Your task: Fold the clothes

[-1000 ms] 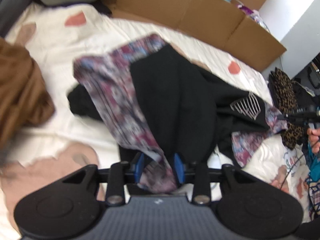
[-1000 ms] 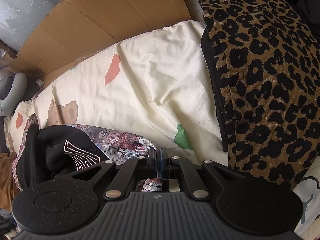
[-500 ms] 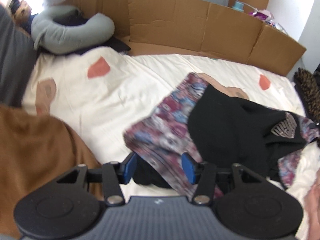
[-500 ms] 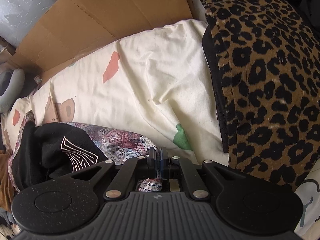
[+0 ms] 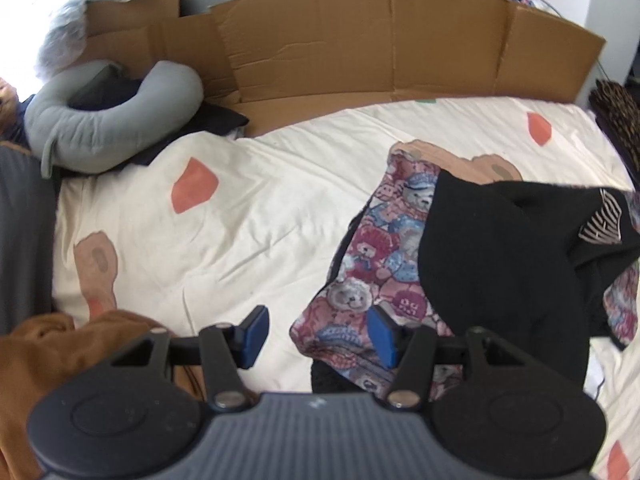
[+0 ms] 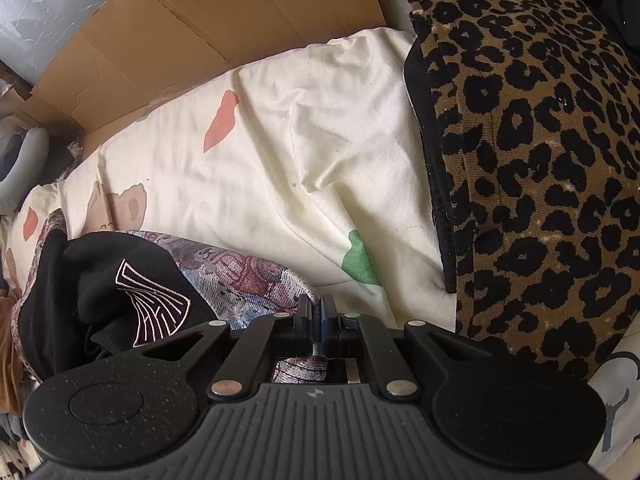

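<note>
Bed under cream sheet (image 5: pixel 256 216) with bear and coloured patches, flattened cardboard (image 5: pixel 360 40) lining its far edge, grey curved pillow (image 5: pixel 108 120) far left of the gripper, bright daylight upper left.

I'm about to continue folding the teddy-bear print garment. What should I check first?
1. Right tool shut on the teddy-bear print garment: ok.
2. Left tool has just been opening, nothing between its pads: ok.
3. Black top off the garment: not ok, it lies on it.
4. Bare bed sheet to fold on: ok.
5. Garment flat: not ok, bunched.
6. Brown garment clear of left tool: cannot tell.
</note>
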### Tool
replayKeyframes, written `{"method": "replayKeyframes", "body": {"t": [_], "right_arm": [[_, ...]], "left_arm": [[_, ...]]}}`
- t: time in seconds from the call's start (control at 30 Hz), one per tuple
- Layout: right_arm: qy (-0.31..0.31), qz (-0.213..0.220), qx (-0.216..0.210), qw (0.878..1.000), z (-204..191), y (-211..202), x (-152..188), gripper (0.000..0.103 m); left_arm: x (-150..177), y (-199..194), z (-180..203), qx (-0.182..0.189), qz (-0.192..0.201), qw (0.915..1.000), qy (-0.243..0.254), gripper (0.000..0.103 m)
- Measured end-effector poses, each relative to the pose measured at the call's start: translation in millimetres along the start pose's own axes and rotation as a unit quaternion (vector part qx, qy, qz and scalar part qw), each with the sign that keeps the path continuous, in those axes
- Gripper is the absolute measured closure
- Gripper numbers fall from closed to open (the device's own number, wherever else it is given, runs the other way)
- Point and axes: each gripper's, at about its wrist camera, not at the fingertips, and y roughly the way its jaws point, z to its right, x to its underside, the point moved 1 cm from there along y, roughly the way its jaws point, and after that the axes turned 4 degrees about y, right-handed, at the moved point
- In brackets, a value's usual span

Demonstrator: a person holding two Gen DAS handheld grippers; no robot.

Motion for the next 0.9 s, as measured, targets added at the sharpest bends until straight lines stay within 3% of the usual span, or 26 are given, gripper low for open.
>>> {"method": "replayKeyframes", "body": {"t": [0.33, 0.63, 0.7, 0.77, 0.9], "right_arm": [[-0.009, 0.000, 0.003, 1.000, -0.8, 1.8, 1.4, 0.102], [-0.019, -0.005, 0.009, 1.000, -2.6, 4.0, 4.4, 0.102], [-0.024, -0.007, 0.012, 1.000, -3.5, 4.8, 5.4, 0.102], [-0.030, -0.008, 0.014, 0.999, -4.5, 5.1, 6.3, 0.102], [-0.035, -0.011, 0.015, 0.999, -5.7, 5.6, 7.2, 0.102]], "left_arm": [[-12.4, 11.8, -3.6, 0.005, 0.000, 0.9989, 0.047, 0.043], [-12.3, 45.6, 0.8, 0.043, -0.023, 0.9968, 0.063, 0.043], [-9.6, 53.1, -1.2, 0.060, -0.024, 0.9960, 0.062, 0.039], [-6.5, 59.9, -3.7, 0.071, -0.024, 0.9954, 0.059, 0.027], [-4.6, 73.4, -12.1, 0.106, -0.032, 0.9935, 0.028, 0.027]]}}
